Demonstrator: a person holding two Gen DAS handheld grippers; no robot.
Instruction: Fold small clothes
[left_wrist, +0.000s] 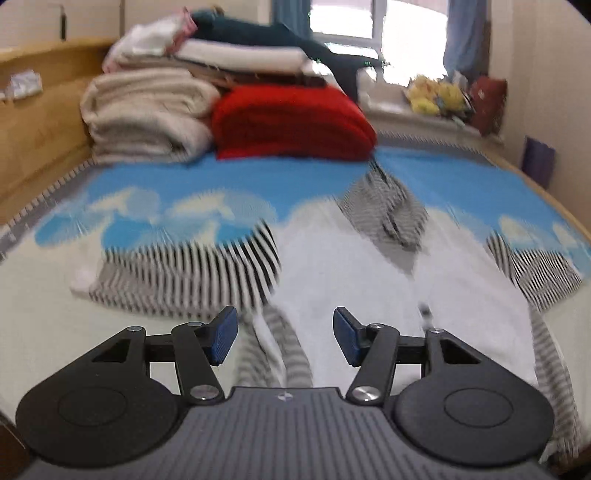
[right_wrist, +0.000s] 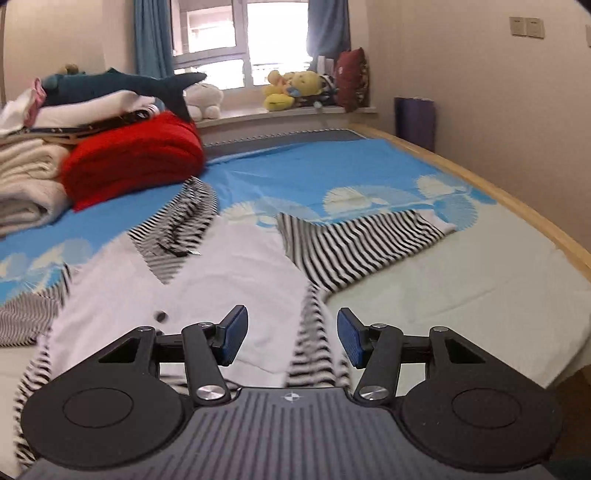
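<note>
A small white garment with black-and-white striped sleeves and collar (left_wrist: 351, 266) lies spread face up on the bed; it also shows in the right wrist view (right_wrist: 221, 273). My left gripper (left_wrist: 285, 338) is open and empty, low over the garment's lower left part, by a striped hem strip. My right gripper (right_wrist: 291, 338) is open and empty over the garment's lower right edge, above a striped strip. One striped sleeve (left_wrist: 192, 273) stretches left, the other (right_wrist: 362, 243) stretches right. The striped collar (right_wrist: 181, 221) points toward the far side.
A red folded blanket (left_wrist: 291, 118) and a stack of cream and white folded bedding (left_wrist: 147, 114) sit at the far left of the bed. A wooden bed edge (right_wrist: 509, 203) runs along the right. Plush toys (right_wrist: 295, 90) line the windowsill.
</note>
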